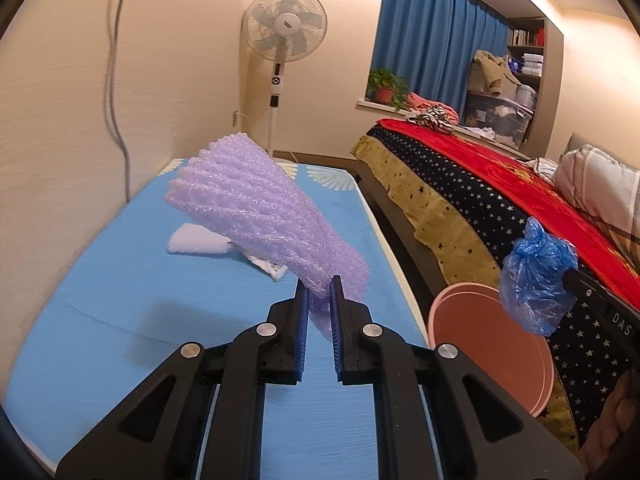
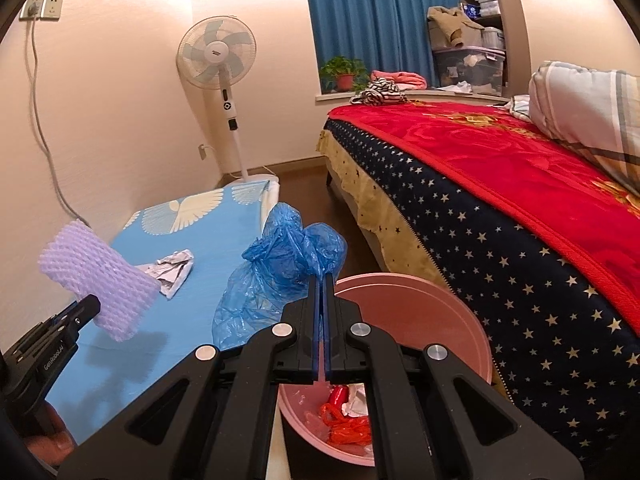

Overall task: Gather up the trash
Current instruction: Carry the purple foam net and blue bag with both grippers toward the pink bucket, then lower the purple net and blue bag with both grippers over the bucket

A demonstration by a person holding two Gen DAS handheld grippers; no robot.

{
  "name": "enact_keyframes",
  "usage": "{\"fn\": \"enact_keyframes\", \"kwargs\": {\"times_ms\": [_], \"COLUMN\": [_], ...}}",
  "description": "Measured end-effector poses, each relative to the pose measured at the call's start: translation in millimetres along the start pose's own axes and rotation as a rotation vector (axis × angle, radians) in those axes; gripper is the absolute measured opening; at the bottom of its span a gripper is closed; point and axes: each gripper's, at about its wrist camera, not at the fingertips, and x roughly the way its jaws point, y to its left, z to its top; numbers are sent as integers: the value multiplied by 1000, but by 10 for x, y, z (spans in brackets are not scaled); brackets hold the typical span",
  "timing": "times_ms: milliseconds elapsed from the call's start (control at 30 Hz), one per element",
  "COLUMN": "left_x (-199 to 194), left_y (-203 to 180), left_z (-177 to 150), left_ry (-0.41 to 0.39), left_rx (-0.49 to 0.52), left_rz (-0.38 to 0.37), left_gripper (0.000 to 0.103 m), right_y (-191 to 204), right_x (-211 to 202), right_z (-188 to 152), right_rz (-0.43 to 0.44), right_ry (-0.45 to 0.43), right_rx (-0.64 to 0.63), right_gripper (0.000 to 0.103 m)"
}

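My left gripper [image 1: 320,286] is shut on the narrow end of a purple foam net sleeve [image 1: 260,208], which sticks up and away to the left above the blue mattress [image 1: 120,300]. The right wrist view shows that sleeve [image 2: 96,276] at its left. My right gripper [image 2: 323,276] is shut on a crumpled blue plastic bag [image 2: 280,272], and the left wrist view shows the bag [image 1: 534,284] hanging over the pink bin [image 1: 480,332]. The bin [image 2: 420,320] stands on the floor between mattress and bed, with red and white trash [image 2: 348,412] inside. A crumpled silver wrapper [image 2: 172,268] lies on the mattress.
A large bed with a red and star-patterned cover [image 2: 500,200] runs along the right. A standing fan [image 2: 218,60] is at the far wall, with a blue curtain [image 2: 372,12] and a potted plant [image 2: 344,72] behind. A cable [image 2: 44,140] hangs down the left wall.
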Motion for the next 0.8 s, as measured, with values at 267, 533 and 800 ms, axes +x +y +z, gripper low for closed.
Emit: {"fn": "enact_keyframes", "kwargs": {"times_ms": [267,533,800], "left_x": [116,218,294], "left_y": [-199,-367,-549], "left_z": [-47,-76,-100], "left_ry": [16,29,40], "left_rx": [24,44,62], "left_rz": [-43,-78,-116], "left_gripper": [10,10,10], "right_y": [-141,-230,-341], "right_x": [31,61,54], "right_z": [17,17,13], "right_rz": [-34,-77,-121], "right_ry": [-3,-6,-11], "right_rx": [19,39,61], "right_gripper": [1,1,1]}}
